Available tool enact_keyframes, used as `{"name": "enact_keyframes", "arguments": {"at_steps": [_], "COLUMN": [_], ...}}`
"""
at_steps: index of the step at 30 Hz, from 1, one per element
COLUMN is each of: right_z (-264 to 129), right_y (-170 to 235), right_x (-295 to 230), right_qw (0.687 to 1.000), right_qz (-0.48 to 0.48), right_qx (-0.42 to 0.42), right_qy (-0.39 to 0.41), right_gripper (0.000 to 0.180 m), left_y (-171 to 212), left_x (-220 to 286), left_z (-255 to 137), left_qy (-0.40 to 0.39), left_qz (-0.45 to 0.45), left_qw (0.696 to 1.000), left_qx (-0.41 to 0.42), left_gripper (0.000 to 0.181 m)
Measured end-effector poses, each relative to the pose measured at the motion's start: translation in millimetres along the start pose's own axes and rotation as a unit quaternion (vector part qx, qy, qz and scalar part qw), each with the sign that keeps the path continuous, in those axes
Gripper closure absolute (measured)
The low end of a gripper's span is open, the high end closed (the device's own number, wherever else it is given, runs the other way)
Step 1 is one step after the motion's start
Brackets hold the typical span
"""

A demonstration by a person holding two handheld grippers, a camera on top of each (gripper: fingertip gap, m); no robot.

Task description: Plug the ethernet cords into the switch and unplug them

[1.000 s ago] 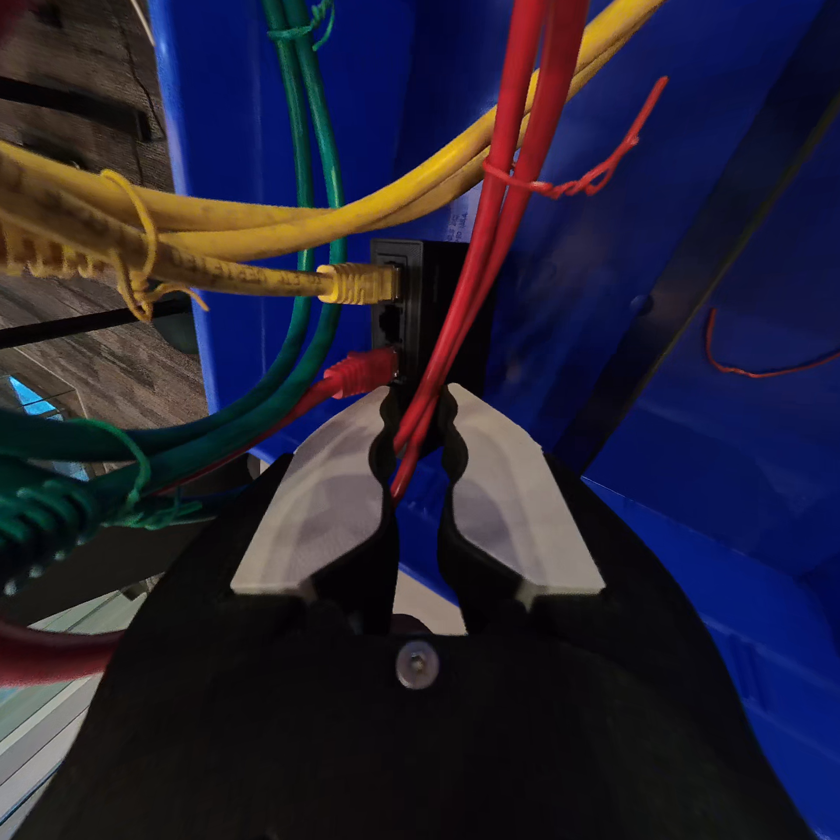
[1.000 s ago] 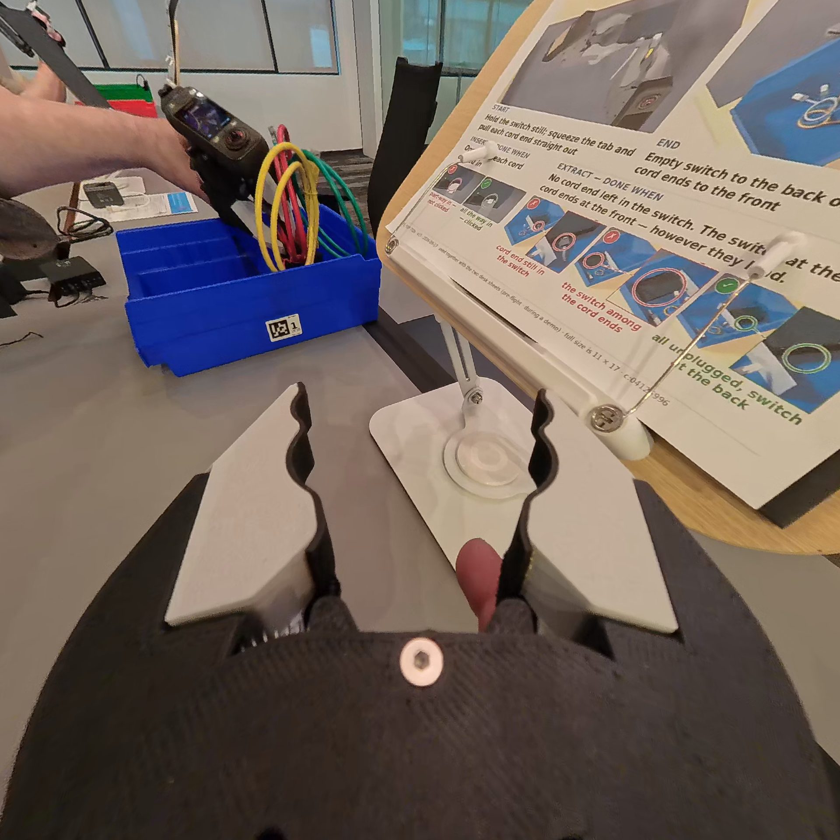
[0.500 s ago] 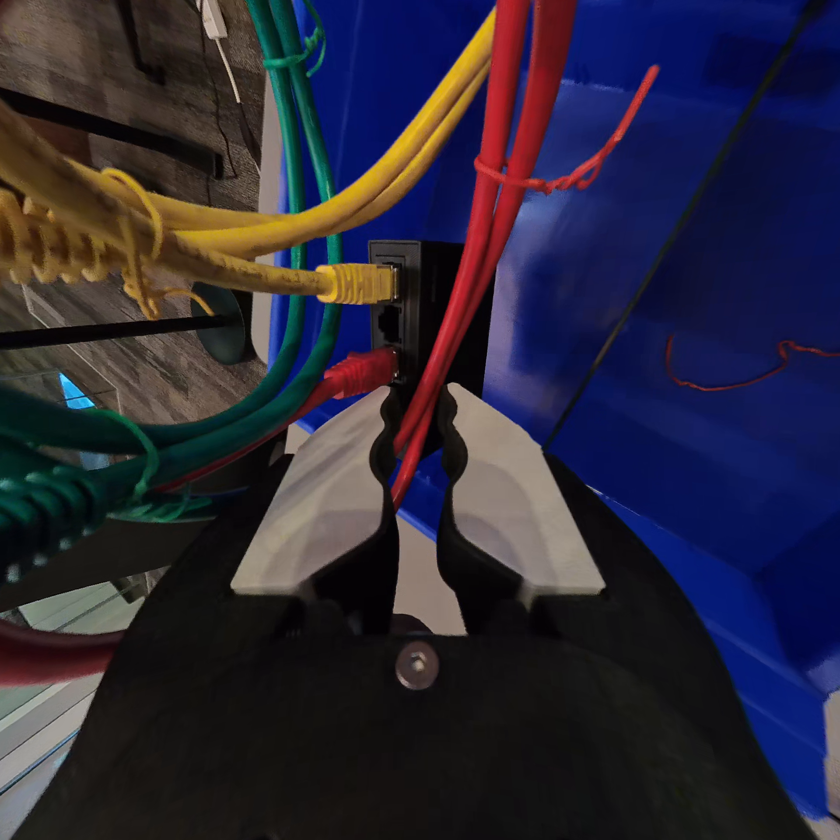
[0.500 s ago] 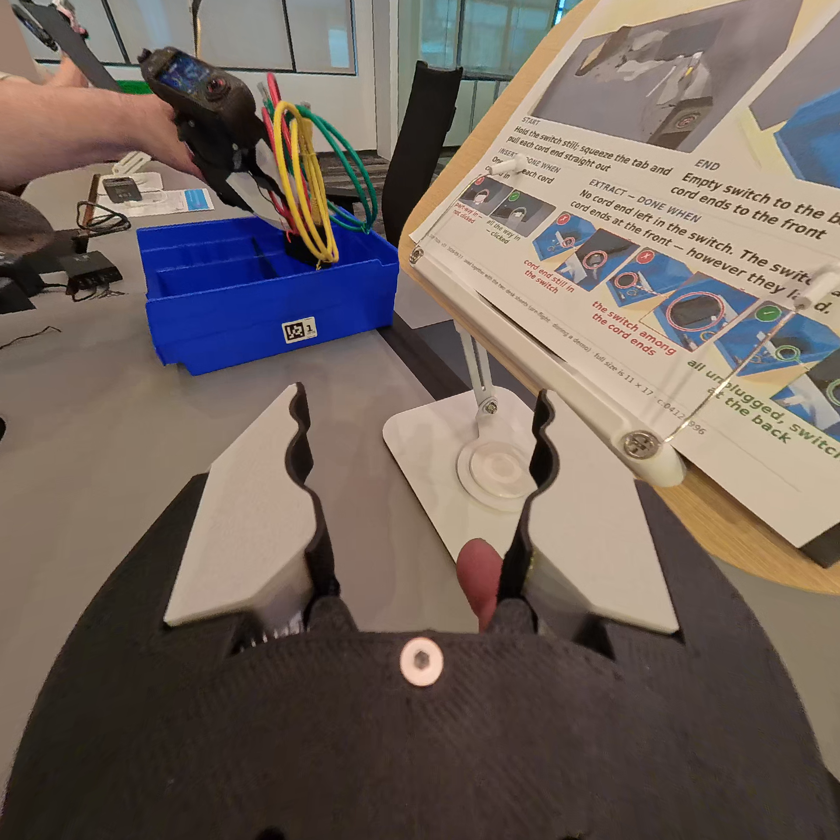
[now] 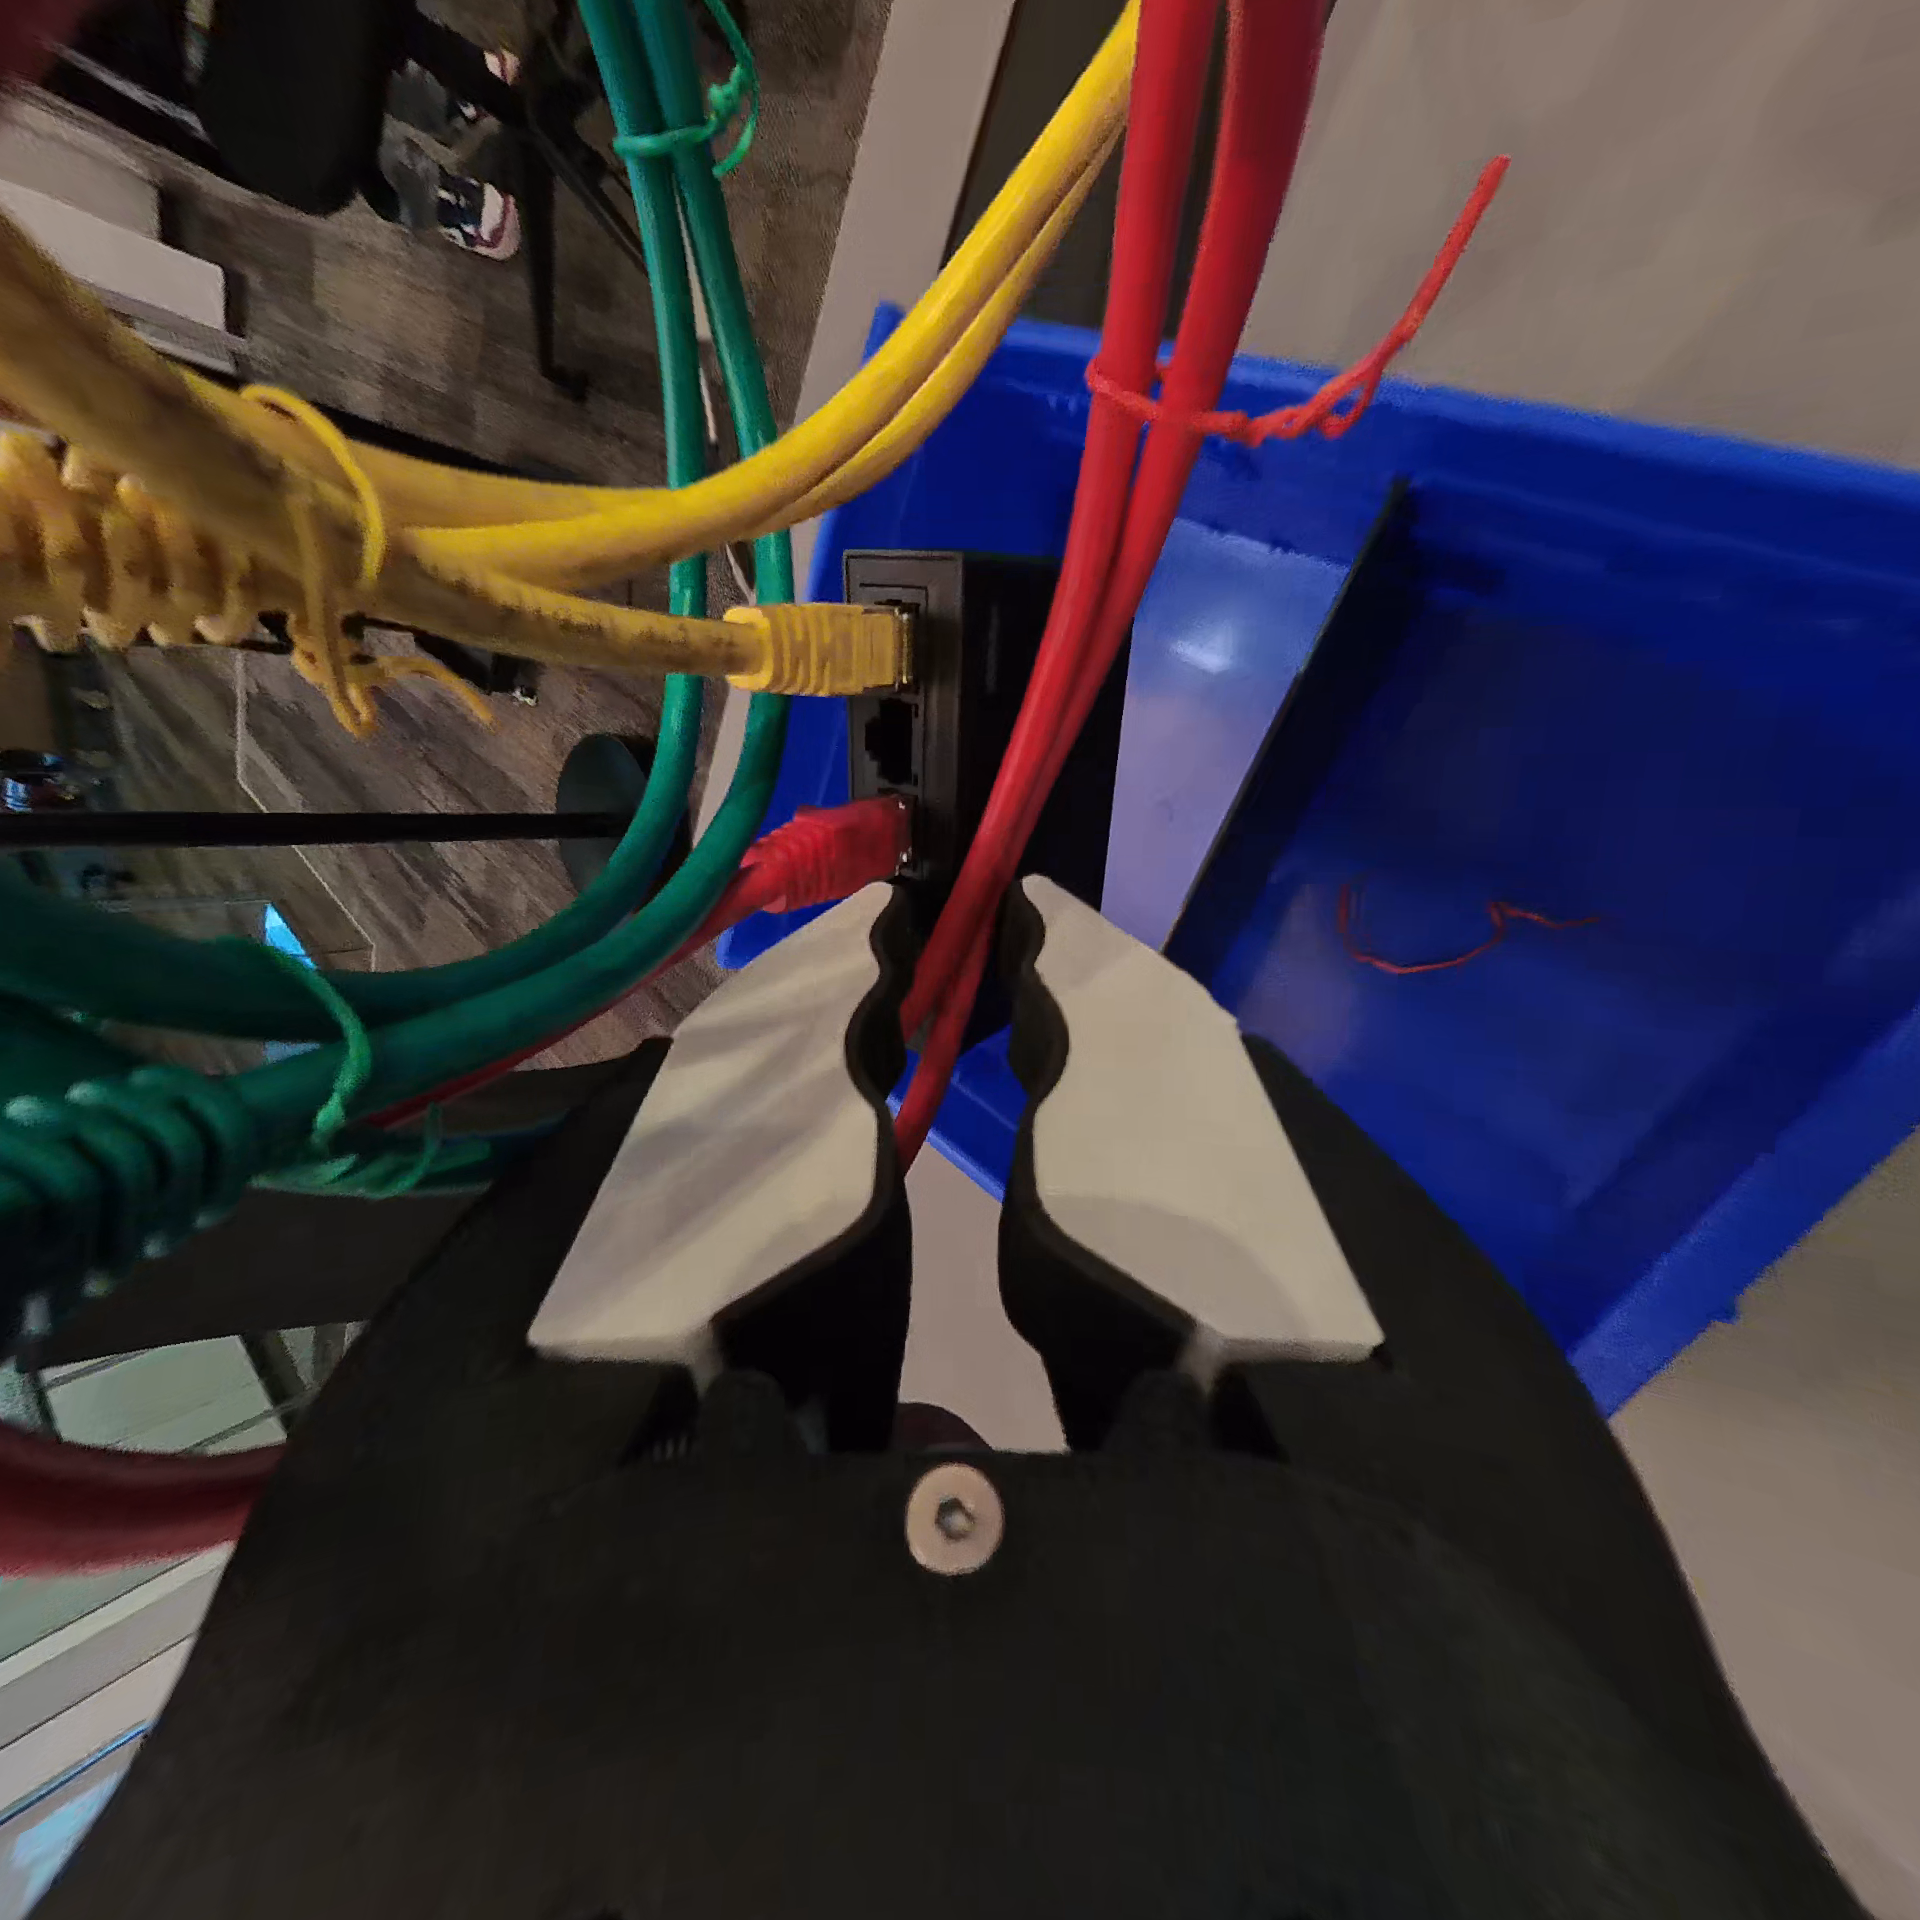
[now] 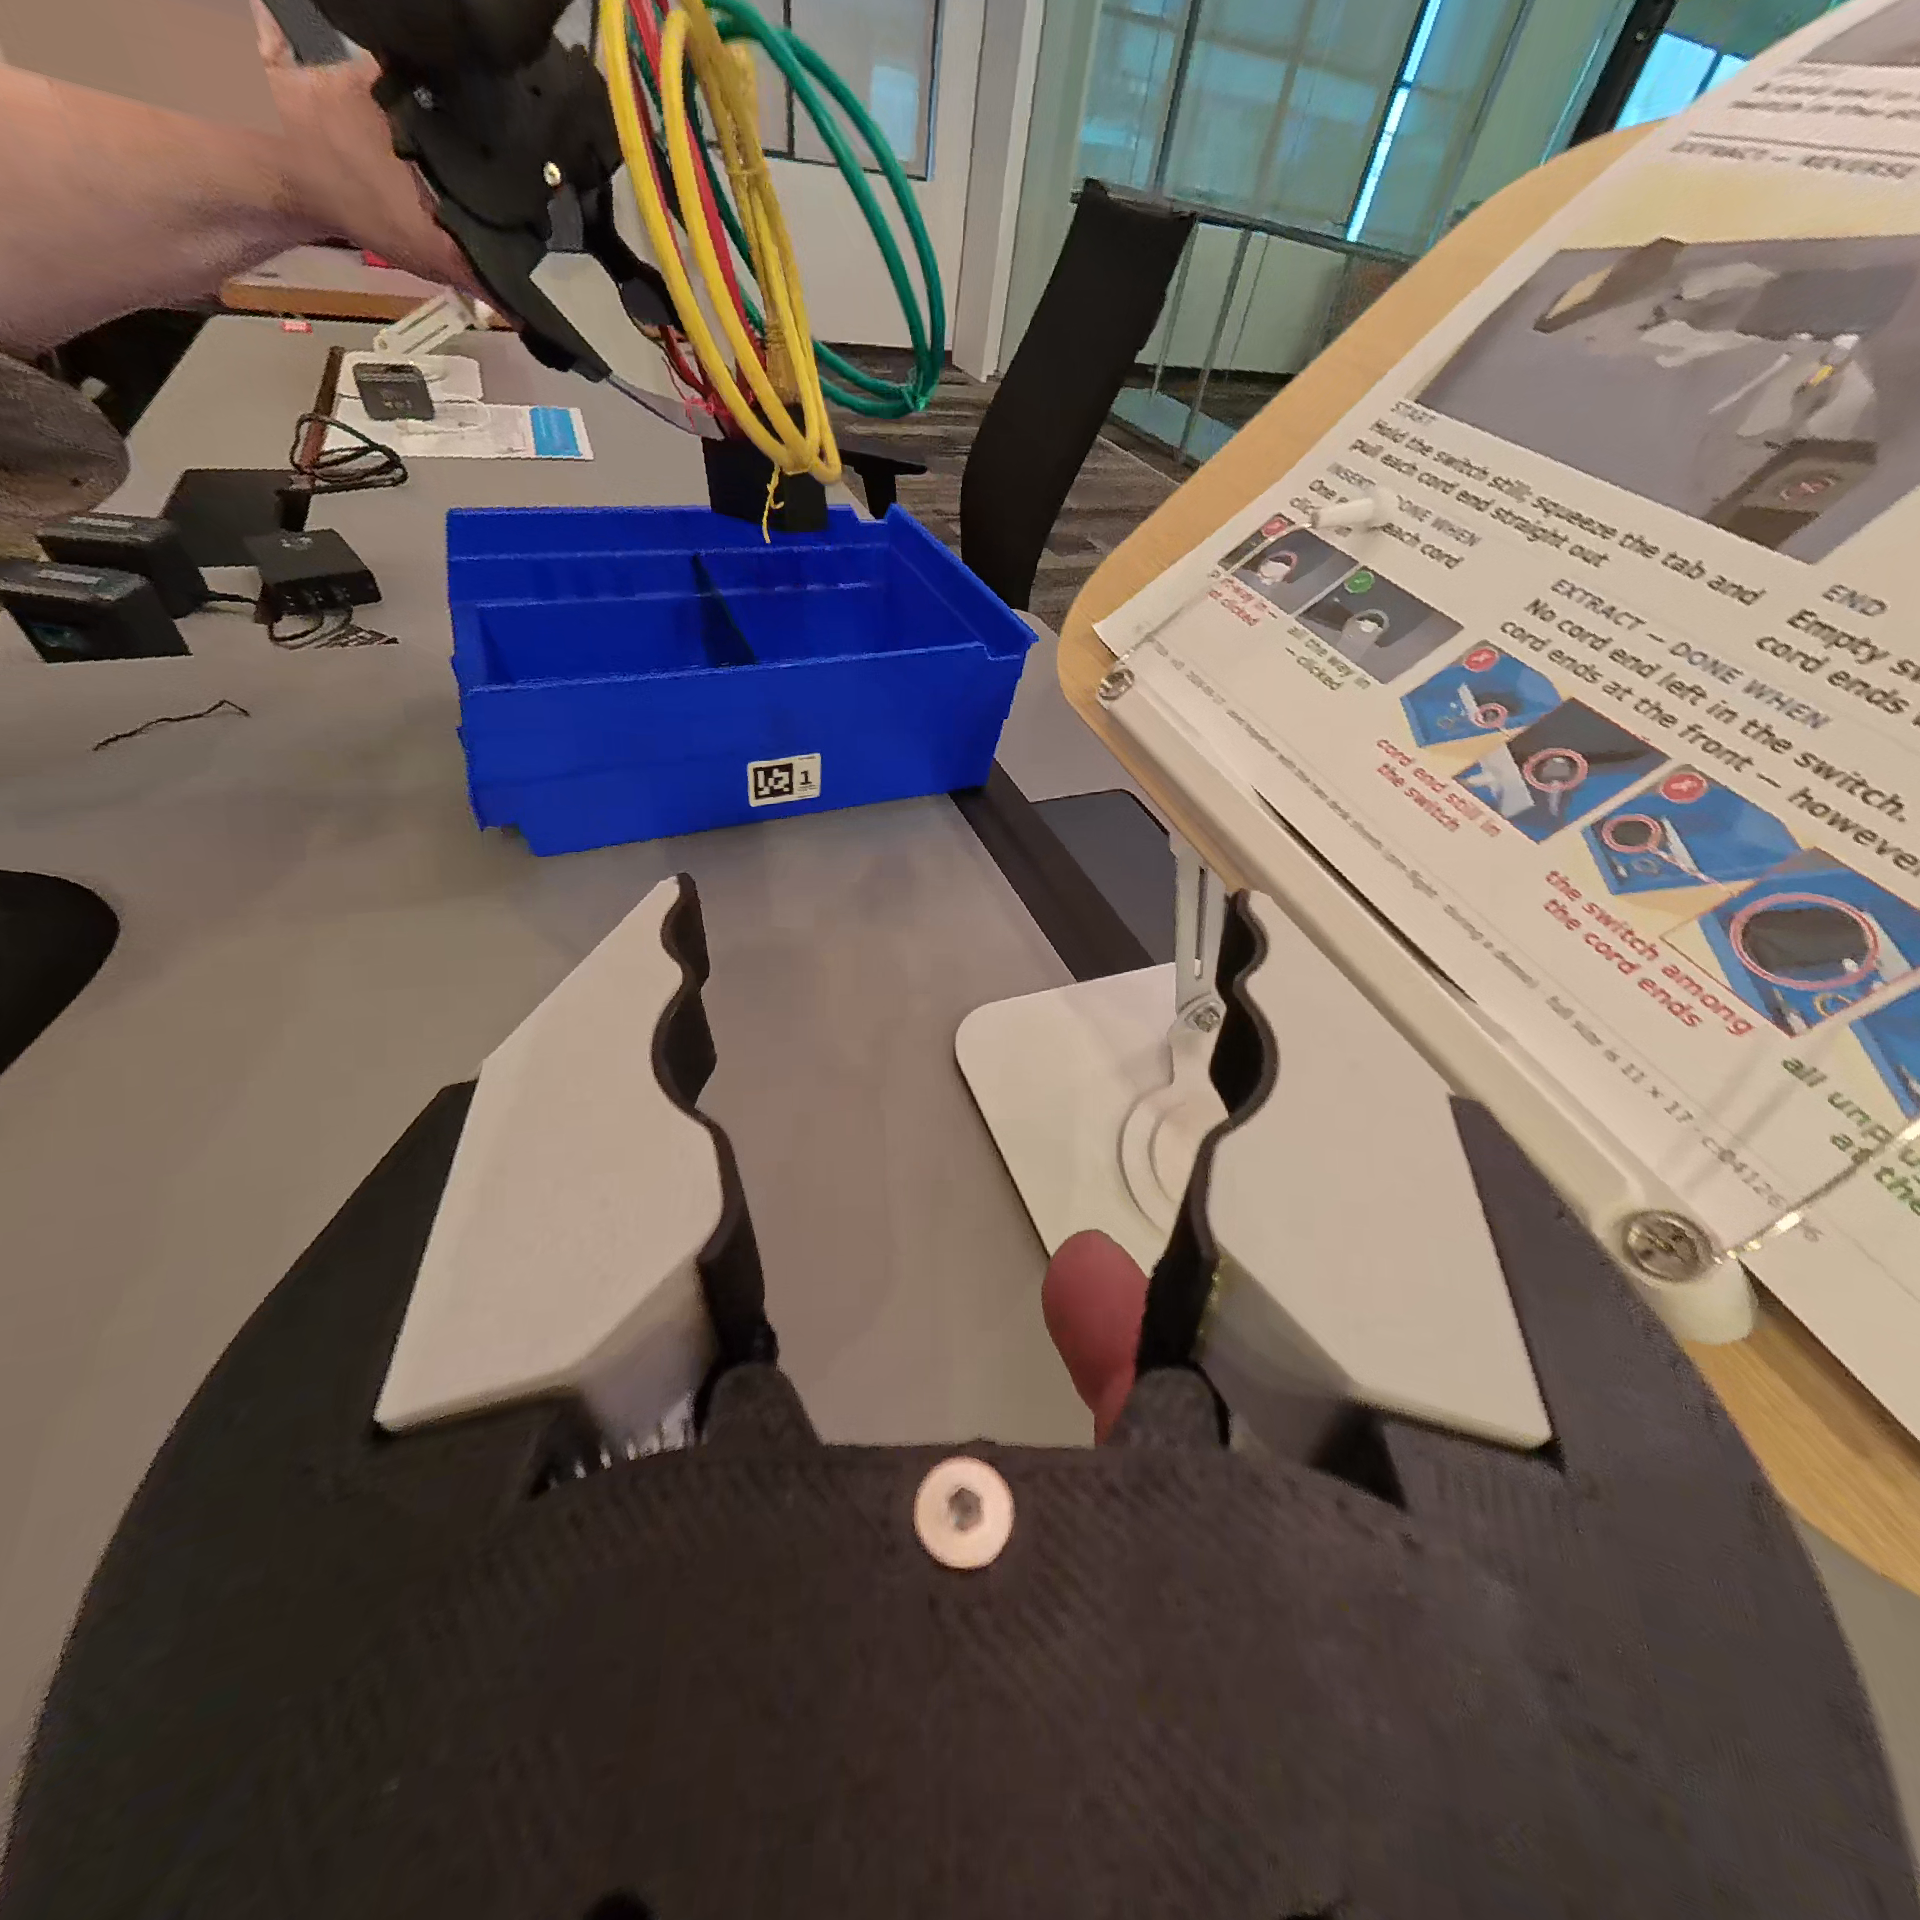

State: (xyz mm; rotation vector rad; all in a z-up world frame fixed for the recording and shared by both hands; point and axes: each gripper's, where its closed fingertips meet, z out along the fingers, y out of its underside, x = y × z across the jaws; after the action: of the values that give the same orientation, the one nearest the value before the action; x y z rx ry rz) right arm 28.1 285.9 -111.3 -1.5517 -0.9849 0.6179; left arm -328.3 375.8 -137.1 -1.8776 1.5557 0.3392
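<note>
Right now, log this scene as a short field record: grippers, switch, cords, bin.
left gripper: shut on the switch, held above the bin
right gripper: open, empty, over the grey table
switch: black, lifted out of the bin, cords hanging off it
yellow cord: plug seated in a switch port
red cord: plug seated in a lower port
green cord: looped; its end not traceable
middle port: empty
blue bin: on the table, compartments look empty
</note>
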Motion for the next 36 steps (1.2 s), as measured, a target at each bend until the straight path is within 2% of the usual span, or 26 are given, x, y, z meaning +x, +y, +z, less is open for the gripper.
{"name": "enact_keyframes", "arguments": {"at_steps": [11, 18, 22, 29, 30, 32, 36], "right_z": [18, 37, 43, 43, 44, 45, 43], "right_y": [-18, -17, -11, 2, 8, 15, 13], "right_x": [-47, -76, -84, -85, -87, -91, -83], "right_qw": [0.998, 0.99, 0.99, 0.983, 0.982, 0.978, 0.978], "right_qz": [-0.004, 0.051, 0.042, 0.075, 0.076, 0.079, 0.102], "right_qx": [0.009, 0.014, -0.003, -0.026, -0.04, -0.048, -0.033], "right_qy": [-0.067, -0.128, -0.132, -0.163, -0.168, -0.187, -0.181], "right_gripper": [0.091, 0.093, 0.093, 0.118, 0.124, 0.15, 0.154], "left_y": [-100, -169, -199, -238, -243, -250, -258], "left_x": [53, 106, 135, 167, 171, 175, 172], "left_z": [-52, -57, -49, -35, -34, -32, -31], "left_qy": [0.035, 0.086, 0.111, 0.148, 0.152, 0.156, 0.158], "left_qz": [0.004, 0.031, 0.056, 0.074, 0.078, 0.082, 0.081], "left_qw": [0.993, 0.982, 0.977, 0.968, 0.967, 0.965, 0.963], "left_qx": [0.113, 0.165, 0.174, 0.187, 0.188, 0.193, 0.202], "left_gripper": [0.164, 0.165, 0.165, 0.165, 0.165, 0.165, 0.165]}}
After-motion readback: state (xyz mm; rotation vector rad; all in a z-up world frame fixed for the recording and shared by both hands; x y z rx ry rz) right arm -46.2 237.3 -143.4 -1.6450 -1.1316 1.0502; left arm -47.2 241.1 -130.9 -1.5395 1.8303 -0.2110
